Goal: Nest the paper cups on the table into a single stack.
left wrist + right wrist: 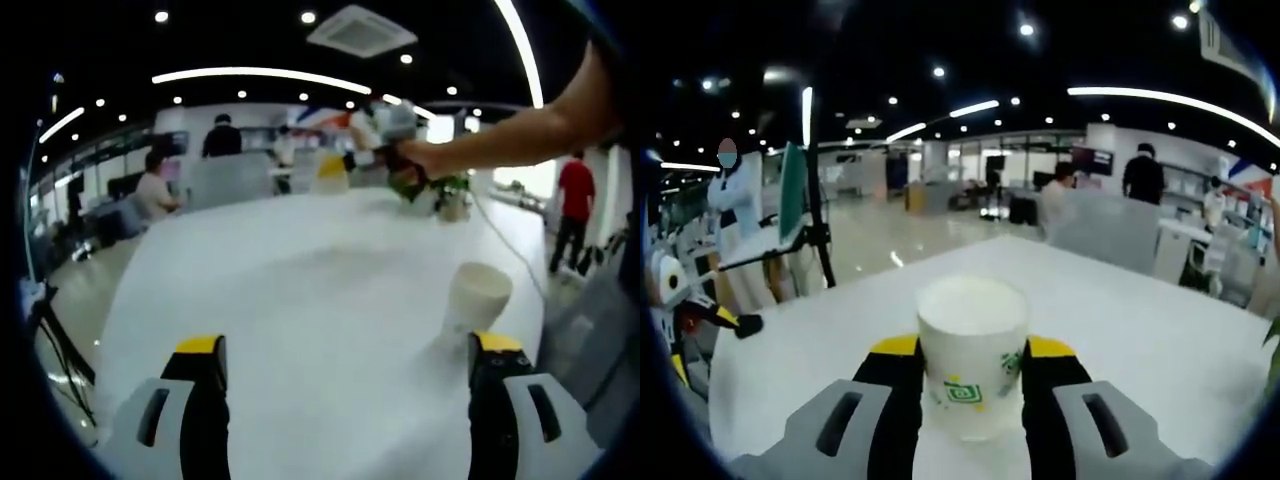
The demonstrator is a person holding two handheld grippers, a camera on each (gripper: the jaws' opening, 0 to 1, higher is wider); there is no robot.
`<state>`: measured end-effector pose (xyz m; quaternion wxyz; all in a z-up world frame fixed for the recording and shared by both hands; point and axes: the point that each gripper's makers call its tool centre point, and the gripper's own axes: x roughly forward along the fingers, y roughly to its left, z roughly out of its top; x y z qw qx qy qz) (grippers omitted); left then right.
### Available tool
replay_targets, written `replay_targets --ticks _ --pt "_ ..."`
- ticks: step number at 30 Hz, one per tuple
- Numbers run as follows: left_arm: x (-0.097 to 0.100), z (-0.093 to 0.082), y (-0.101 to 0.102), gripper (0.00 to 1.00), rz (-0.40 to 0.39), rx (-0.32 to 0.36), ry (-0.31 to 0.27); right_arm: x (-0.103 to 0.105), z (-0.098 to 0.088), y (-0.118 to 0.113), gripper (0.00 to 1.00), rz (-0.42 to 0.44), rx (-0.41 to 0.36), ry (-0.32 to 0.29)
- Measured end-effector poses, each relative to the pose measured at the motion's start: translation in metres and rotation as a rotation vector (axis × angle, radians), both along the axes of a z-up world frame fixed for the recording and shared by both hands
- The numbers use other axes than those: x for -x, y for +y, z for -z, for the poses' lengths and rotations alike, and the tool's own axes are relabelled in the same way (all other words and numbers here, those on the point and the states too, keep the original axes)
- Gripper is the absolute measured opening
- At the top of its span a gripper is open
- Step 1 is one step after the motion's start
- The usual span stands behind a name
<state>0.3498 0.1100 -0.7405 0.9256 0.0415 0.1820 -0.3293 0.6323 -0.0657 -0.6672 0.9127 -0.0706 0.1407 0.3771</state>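
White paper cup point(971, 360), upright, green logo: clamped between the jaws of the right gripper point(972, 362). Second paper cup point(478, 297), inverted on the white table point(300, 290): just ahead of the right jaw of the left gripper point(348, 352), which stands wide and holds nothing.

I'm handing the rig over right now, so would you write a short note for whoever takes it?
Right gripper: shut on an upright paper cup above the white table.
Left gripper: open, holding nothing, low over the table.
A second cup stands upside down just beyond the left gripper's right jaw.
Done: one cup gripped.
Left: nest the cups into one stack.
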Motion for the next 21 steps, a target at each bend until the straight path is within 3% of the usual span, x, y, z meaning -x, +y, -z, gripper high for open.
replay_targets --ticks 21 --pt "0.010 -0.007 -0.006 0.98 -0.005 0.005 0.011 0.026 -0.012 -0.007 0.36 -0.004 -0.007 0.003"
